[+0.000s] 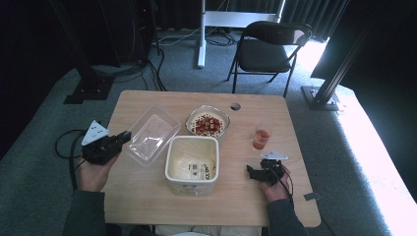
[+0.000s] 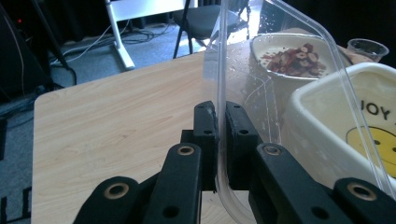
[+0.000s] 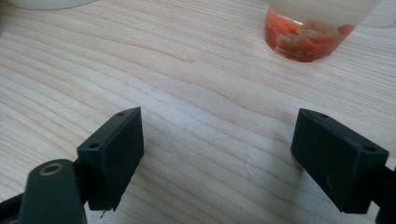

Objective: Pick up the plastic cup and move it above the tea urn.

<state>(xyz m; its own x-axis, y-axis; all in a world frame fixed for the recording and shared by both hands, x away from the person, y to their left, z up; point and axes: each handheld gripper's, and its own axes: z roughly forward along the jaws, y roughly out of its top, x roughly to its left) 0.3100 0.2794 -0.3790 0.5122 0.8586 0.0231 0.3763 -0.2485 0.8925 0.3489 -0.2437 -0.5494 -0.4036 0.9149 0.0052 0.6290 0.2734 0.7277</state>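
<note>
The left claw (image 2: 219, 135) is clamped on the rim of the clear plastic lid (image 1: 150, 133), tilted just left of the cream square tub (image 1: 192, 163); the right claw (image 3: 217, 158) is held wide, empty, over the tabletop (image 1: 147, 196).

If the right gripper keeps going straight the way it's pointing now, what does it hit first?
Most likely the small plastic cup of orange-red food. The right gripper has its jaws open over bare table, and the cup stands ahead, slightly to the right. It might just pass it; depth is unclear.

1 lid (image 1: 150, 134), 1 tub (image 1: 192, 164), 1 bowl (image 1: 207, 123), 1 cup (image 1: 261, 138).
</note>
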